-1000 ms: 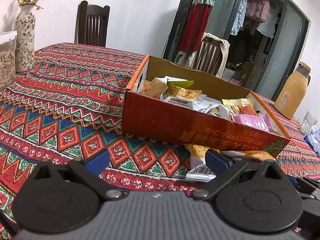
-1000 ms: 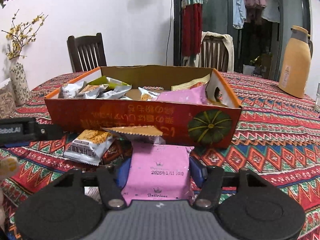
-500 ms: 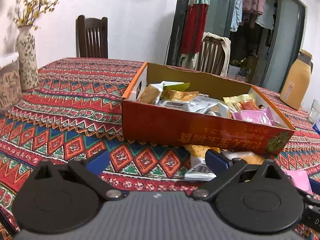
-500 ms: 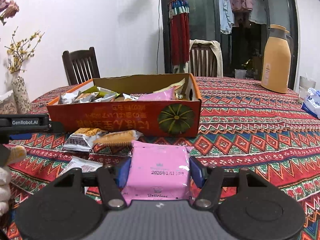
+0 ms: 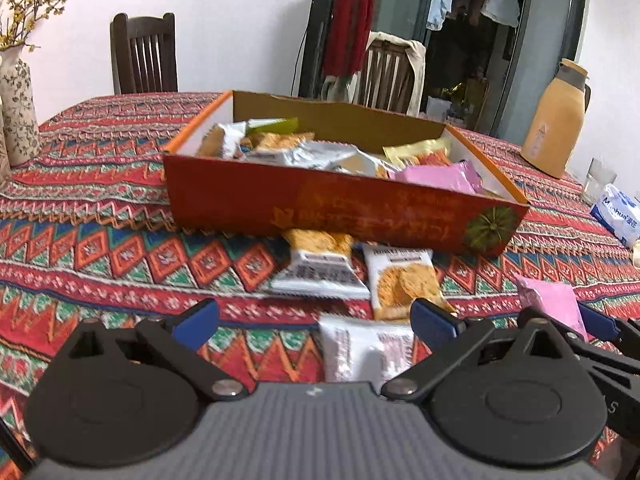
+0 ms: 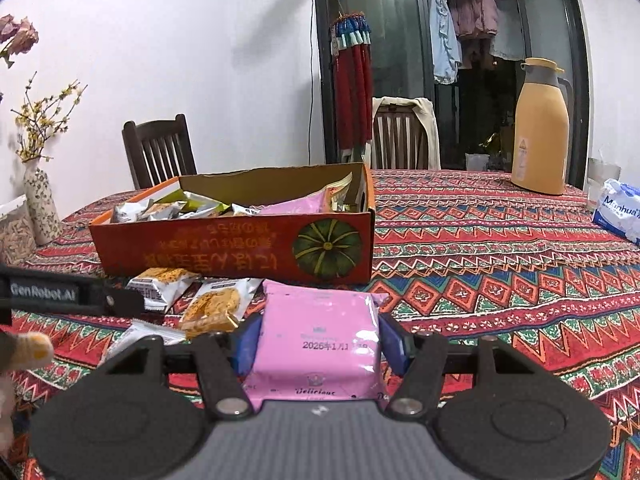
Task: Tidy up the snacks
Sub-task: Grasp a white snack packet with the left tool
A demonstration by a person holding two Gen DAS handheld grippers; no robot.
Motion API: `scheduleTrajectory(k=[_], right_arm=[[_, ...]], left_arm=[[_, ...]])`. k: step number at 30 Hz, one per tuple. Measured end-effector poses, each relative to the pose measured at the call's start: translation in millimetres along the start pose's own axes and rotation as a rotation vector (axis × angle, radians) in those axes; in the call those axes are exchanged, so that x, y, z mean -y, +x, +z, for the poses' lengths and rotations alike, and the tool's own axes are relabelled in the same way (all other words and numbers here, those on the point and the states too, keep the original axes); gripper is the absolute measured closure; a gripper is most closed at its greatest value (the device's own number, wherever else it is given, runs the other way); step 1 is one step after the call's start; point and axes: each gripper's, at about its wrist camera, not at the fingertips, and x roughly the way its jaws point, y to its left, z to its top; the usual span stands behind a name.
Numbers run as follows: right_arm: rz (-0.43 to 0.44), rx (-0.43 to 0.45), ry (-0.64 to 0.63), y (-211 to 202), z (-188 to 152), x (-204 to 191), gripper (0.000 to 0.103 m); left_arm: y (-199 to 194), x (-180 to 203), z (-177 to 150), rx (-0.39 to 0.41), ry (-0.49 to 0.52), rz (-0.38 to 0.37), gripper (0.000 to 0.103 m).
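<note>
An orange cardboard box holds several snack packets on the patterned tablecloth. Three loose packets lie in front of it: a white one with orange crackers, a second cracker packet, and a white packet nearest me. My left gripper is open and empty above that white packet. My right gripper is shut on a pink snack packet, held above the table in front of the box; it also shows in the left wrist view.
A tan thermos jug stands at the back right, with a tissue pack near the right edge. A flowered vase and a clear container stand at the left. Wooden chairs stand behind the table.
Both grippers have risen and drawn back from the box, so the loose packets show more fully. The right gripper still holds the pink packet. The left gripper stays open.
</note>
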Motion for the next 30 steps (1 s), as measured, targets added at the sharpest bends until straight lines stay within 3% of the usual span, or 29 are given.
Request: scheduleTrajectory(k=[16,21,25,26,30], right_arm=[[0.058,0.035,0.017,-4,-4,3,0.042],[0.061,0.04,0.018,-5,-5,4,0.042],[0.062,0.045,0.01,-5,-6,2,0.042],[0.062,0.046,0.009,-5,-6,2,0.042],[0.062,0.05,0.006,-5,-6,1,0.042]], left_arm=[[8,27,-15,-0.032,0.043,0.009,0.002],[8,28,-17,-0.04,0.057,0.006,0.016],[10,31,-19,-0.049,0.077,-0.004,0.04],[9,31,-20,-0.047,0.08,-0.009,0.051],[7,31,-20,-0.04,0.084,-0.031,0.054]])
